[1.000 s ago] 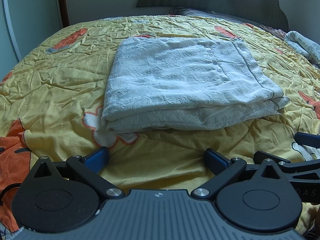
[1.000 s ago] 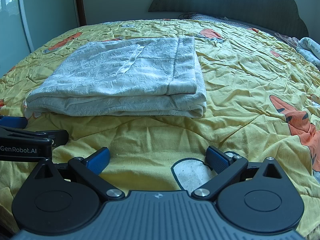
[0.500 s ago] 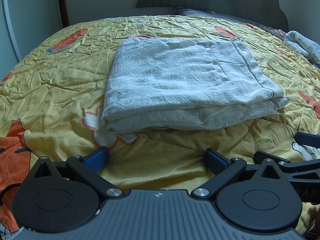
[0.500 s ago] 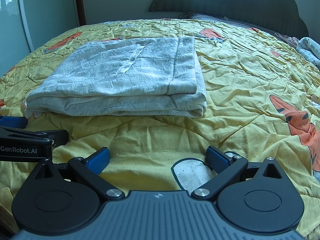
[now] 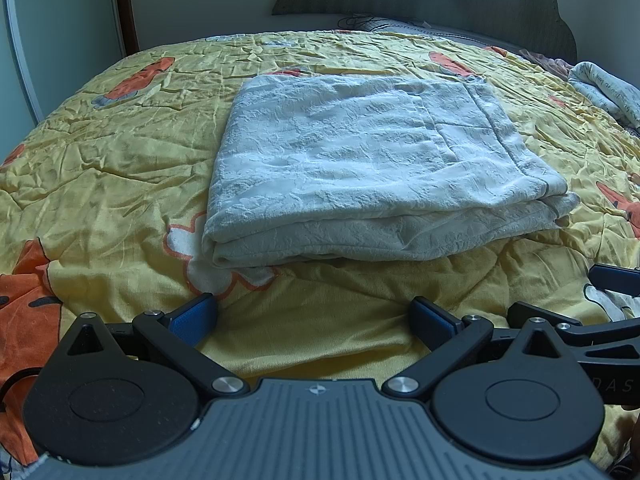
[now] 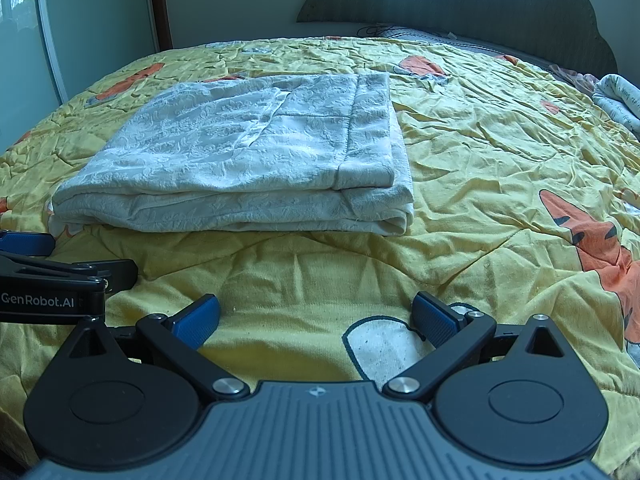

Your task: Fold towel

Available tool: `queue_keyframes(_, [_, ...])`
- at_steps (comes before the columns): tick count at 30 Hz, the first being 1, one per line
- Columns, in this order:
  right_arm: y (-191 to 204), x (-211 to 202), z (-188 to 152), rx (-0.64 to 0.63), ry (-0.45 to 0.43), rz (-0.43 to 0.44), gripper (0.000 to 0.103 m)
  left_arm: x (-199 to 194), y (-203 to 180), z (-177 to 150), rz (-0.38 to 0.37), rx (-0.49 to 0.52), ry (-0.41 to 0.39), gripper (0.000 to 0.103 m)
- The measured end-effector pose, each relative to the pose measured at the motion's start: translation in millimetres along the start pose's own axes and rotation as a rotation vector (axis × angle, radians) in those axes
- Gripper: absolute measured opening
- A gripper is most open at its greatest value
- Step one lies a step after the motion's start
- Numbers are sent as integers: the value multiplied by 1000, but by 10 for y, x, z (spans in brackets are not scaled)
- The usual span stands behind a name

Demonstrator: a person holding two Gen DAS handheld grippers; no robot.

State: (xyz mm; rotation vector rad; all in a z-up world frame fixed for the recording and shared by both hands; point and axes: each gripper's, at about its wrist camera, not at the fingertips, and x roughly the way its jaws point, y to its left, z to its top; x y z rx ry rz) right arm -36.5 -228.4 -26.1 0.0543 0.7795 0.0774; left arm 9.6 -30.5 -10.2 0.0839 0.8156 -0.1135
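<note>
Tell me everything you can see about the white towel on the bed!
The white towel looks soft, with a crinkly raised pattern and a plain band along one edge. It is folded into a thick flat rectangle of several layers, its rounded fold edges facing the cameras. It lies flat on the yellow bedspread with orange cartoon prints, and only the bedspread touches it. The left tool and the right tool are both open, short of the towel, holding nothing.

You moved nothing over this last second: neither the towel (image 5: 372, 168) nor your two grippers shifted in either view.
</note>
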Motion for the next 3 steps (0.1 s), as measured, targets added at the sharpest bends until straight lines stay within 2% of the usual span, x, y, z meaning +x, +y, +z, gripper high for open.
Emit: queue_keyframes(3, [0, 0, 0, 0, 0, 0, 103, 0, 0, 0, 0, 0, 0, 103])
